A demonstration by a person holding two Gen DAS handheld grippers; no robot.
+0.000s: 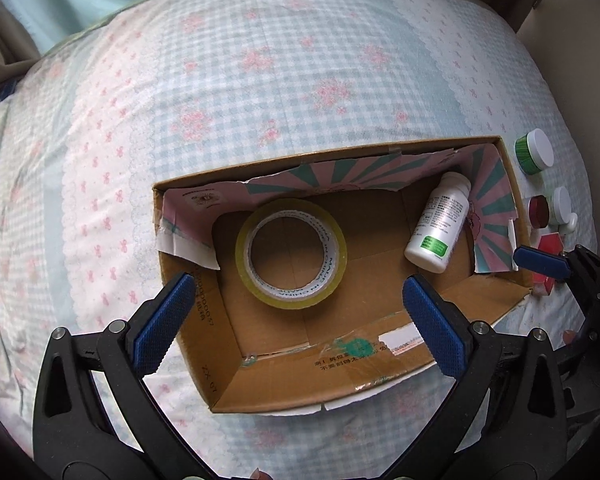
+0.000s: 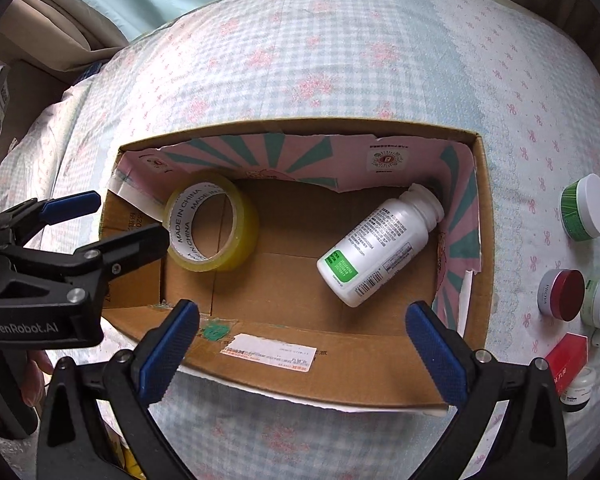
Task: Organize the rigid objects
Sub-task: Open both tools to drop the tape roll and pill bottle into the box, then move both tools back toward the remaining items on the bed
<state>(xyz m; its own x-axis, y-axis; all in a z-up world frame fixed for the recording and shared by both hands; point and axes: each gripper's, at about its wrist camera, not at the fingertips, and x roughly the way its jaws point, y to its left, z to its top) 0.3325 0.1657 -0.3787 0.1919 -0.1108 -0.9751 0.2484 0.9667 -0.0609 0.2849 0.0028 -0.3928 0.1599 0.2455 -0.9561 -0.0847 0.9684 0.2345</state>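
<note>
**Both grippers empty above the box; jars wait outside**

The left gripper (image 1: 296,312) and right gripper (image 2: 304,344) hang spread wide, holding nothing, over the cardboard box (image 2: 485,216). At three o'clock, the green jar (image 2: 586,212) looks light, stiff and slick; grip its ribbed wall.

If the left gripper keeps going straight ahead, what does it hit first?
Probably the tape roll lying flat on the cardboard box floor; the open left gripper points at it. Depth is uncertain.

Bare box floor (image 2: 288,280) between tape roll (image 2: 212,222), bottle (image 2: 376,250)
</note>
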